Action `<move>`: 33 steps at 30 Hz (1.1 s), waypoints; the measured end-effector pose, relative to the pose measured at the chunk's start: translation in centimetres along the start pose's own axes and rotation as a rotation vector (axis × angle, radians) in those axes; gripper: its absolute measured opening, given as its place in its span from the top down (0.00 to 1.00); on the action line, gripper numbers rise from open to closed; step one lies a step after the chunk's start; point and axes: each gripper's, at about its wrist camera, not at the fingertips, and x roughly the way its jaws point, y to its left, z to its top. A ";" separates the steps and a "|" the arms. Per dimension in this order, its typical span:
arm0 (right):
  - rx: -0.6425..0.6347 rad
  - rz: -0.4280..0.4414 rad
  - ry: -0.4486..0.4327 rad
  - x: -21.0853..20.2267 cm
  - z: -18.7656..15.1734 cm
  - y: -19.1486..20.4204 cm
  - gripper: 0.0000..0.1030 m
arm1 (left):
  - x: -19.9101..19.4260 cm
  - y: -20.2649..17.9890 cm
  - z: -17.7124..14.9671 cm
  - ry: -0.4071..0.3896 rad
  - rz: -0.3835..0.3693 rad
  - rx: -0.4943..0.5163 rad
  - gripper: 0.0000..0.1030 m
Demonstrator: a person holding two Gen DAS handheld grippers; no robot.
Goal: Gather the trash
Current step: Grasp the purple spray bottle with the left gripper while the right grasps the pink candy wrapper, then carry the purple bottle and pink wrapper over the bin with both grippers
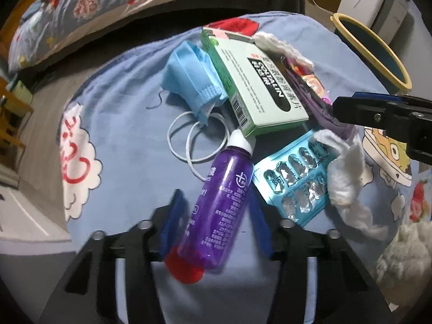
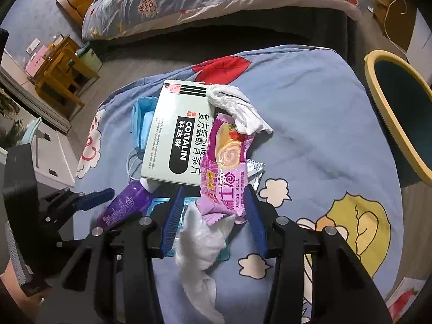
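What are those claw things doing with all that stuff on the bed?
A person is tidying trash off the bed cover. The left gripper has its jaws around a purple bottle. The right gripper straddles a pink snack wrapper and a white tissue. A medicine box and mask wait; the bin stands beside the bed.

Both wrist cameras look steeply down, close over the bedspread (image 1: 121,124) (left one nearer); they share the medicine box (image 1: 256,91) and the bin (image 2: 399,113).
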 end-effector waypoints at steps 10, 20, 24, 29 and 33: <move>-0.078 -0.055 0.007 1.6 1.1 1.6 0.56 | -0.7 2.6 -0.8 0.024 -0.025 -0.084 0.62; -0.131 -0.127 0.053 3.4 0.8 1.8 0.88 | 0.2 2.8 -1.3 0.026 -0.029 -0.069 0.62; -0.114 -0.112 0.032 2.3 1.0 1.3 0.91 | 0.1 2.7 -1.2 0.027 -0.025 -0.061 0.66; -0.067 -0.074 -0.012 -0.2 1.5 0.2 0.92 | -0.9 2.4 -1.2 -0.001 -0.012 -0.053 0.68; -0.045 -0.053 -0.043 -2.1 1.5 0.0 0.94 | -2.9 2.4 -1.4 -0.056 -0.012 -0.050 0.68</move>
